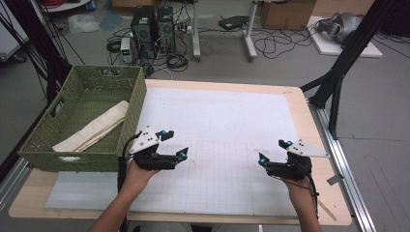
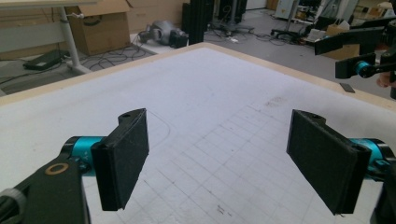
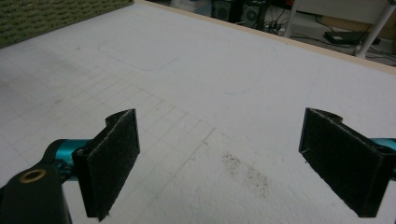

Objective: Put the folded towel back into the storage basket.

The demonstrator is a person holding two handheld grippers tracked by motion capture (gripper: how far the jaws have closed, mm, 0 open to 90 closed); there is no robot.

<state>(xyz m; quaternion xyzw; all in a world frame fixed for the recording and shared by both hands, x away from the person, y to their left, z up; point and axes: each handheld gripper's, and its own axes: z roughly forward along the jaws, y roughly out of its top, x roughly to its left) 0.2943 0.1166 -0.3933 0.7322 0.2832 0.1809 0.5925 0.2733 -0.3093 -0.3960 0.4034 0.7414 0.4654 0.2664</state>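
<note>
Fingers (image 2: 122, 158) of both grippers spread wide above white gridded mat (image 1: 217, 125), green basket (image 1: 43, 145) alongside.

Basket (image 1: 92, 121) at the left of the frame in the high view, on the table's (image 1: 309, 121) left edge, half on the mat (image 1: 227, 125). Folded cloth (image 1: 96, 128) inside, lying slantwise from lower left to upper right. Mat spread over most of the table, centre frame. Left gripper (image 1: 175, 144) just right of the basket's lower right corner, over the mat. Right gripper (image 1: 271, 152) at lower right, over the mat, well apart from the left. Computer towers (image 1: 153, 26) on the floor beyond the table, top centre. Cardboard box (image 1: 287, 13) at top right.
</note>
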